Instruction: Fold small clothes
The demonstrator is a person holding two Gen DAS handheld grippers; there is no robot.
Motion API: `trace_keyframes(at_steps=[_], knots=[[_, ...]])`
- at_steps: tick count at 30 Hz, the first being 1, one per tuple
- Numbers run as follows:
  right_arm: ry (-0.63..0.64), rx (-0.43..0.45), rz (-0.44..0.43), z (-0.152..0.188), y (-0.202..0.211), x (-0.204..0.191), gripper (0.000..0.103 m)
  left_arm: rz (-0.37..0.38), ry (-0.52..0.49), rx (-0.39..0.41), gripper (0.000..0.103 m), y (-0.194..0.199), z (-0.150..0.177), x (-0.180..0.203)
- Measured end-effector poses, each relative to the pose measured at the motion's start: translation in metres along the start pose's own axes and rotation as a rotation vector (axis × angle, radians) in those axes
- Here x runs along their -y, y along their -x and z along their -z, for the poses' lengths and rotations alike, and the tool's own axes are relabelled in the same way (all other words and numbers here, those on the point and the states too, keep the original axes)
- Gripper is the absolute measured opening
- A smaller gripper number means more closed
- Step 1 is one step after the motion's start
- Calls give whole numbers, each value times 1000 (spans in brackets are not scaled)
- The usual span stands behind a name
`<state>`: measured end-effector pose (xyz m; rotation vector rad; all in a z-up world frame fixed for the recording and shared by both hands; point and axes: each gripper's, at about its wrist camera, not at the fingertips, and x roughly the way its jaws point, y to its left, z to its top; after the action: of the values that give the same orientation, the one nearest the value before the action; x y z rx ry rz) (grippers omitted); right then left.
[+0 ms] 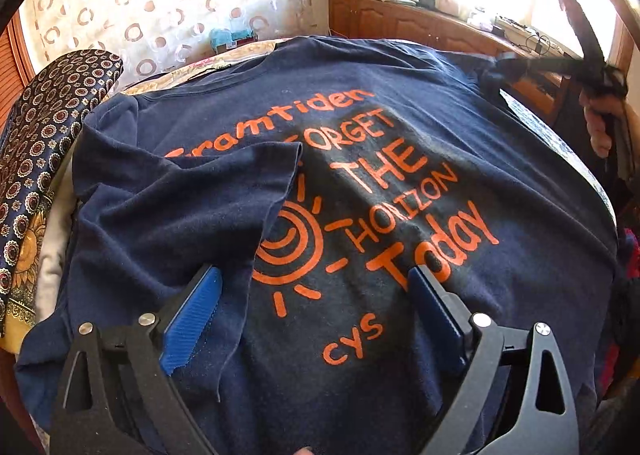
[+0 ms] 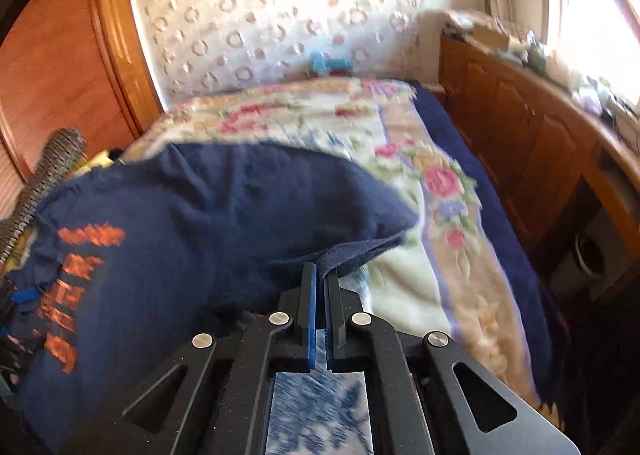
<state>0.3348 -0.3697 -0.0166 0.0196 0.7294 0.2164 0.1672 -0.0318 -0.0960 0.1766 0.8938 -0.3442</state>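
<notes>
The navy T-shirt (image 1: 360,143) lies spread on the bed (image 2: 404,295), print side up, over a flowered blanket (image 2: 440,183). In the left wrist view its collar is at the far side and its hem is near the camera, so its long axis runs from the camera away toward the curtain (image 1: 160,7). The orange words run across this axis. The left sleeve (image 1: 224,191) is already folded inward and rests on the print, covering part of the first words; I judge this was done to make the side straight before the body is folded. The left hand-held gripper (image 1: 316,287) hovers above the lower part of the print with its jaws wide apart and nothing between them, probably free after it laid that side down. The right hand-held gripper (image 2: 322,275) has its jaws pressed together on the edge of the right sleeve (image 2: 360,251), and the cloth rises from the bed toward it in a tent shape. It probably holds the hem so that the sleeve can be carried inward like the other one. The right view is blurred, so how much cloth is pinched I cannot tell.
</notes>
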Motion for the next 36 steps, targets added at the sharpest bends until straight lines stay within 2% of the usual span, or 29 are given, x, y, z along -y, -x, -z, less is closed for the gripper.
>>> trace_keyframes(at_steps=[6, 10, 11, 13, 16, 19, 22, 26, 30, 33, 35, 36], knots=[[147, 109, -118, -14, 37, -60, 3, -3, 0, 0, 94, -2, -2, 1], [284, 57, -219, 4, 36, -108, 3, -2, 0, 0, 95, -2, -1, 1], [307, 39, -224, 10, 34, -116, 7, -1, 1, 0, 95, -2, -1, 0], [319, 14, -222, 21, 30, -121, 35, 0, 2, 0, 95, -2, -1, 1], [277, 28, -223, 24, 30, -106, 41, -1, 2, -1, 95, -2, -1, 0], [179, 47, -147, 17, 28, -80, 46, -1, 2, -1, 95, -2, -1, 0], [91, 7, -54, 13, 7, -57, 46, -2, 1, 0, 95, -2, -1, 1], [-46, -76, -24, 13, -35, -27, 46, -2, 3, 0, 94, -2, -1, 1], [-129, -99, -56, 7, -59, -18, 46, 0, 3, 0, 94, -1, -1, 1], [-147, -98, -67, -3, -69, -17, 46, -1, 4, 1, 94, -1, -1, 1], [-115, -110, -76, -9, -76, -19, 23, 1, 8, 6, 94, 0, -1, 1], [-98, -120, -86, -12, -83, -18, 6, 3, 13, 12, 95, 2, -1, 0]])
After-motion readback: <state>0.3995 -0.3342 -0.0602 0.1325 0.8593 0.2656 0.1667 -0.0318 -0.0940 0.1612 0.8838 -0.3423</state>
